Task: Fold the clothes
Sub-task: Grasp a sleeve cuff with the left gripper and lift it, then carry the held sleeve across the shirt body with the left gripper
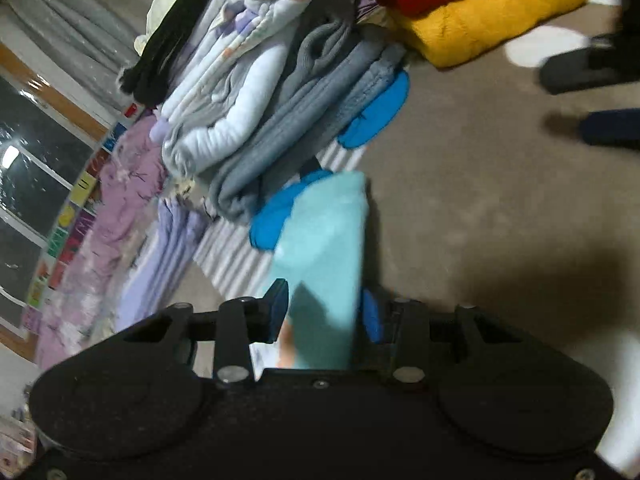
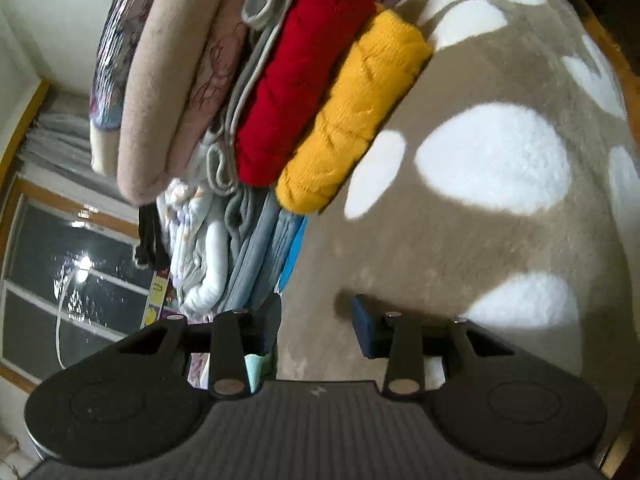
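L gripper (image 1: 324, 312): my jaws pinch the light-blue garment (image 1: 326, 248), held off the carpet (image 1: 480, 200) so it hangs free for folding.
R gripper (image 2: 316, 324): my jaws spread, nothing between; free to take a hem, I judge.
Mid: grey/white folded stack (image 1: 280, 100), kept beside work area.
Far: red (image 2: 296, 80) & yellow knits (image 2: 352, 112), done pile.

Left gripper (image 1: 325, 312) with fingers closed on pale cloth; right gripper (image 2: 316, 326) parted, empty-fingered, above the carpet.

Aqua cloth (image 1: 332, 240); red sweater (image 2: 296, 76); mustard sweater (image 2: 352, 120); beige, white-spotted carpet (image 2: 460, 248)
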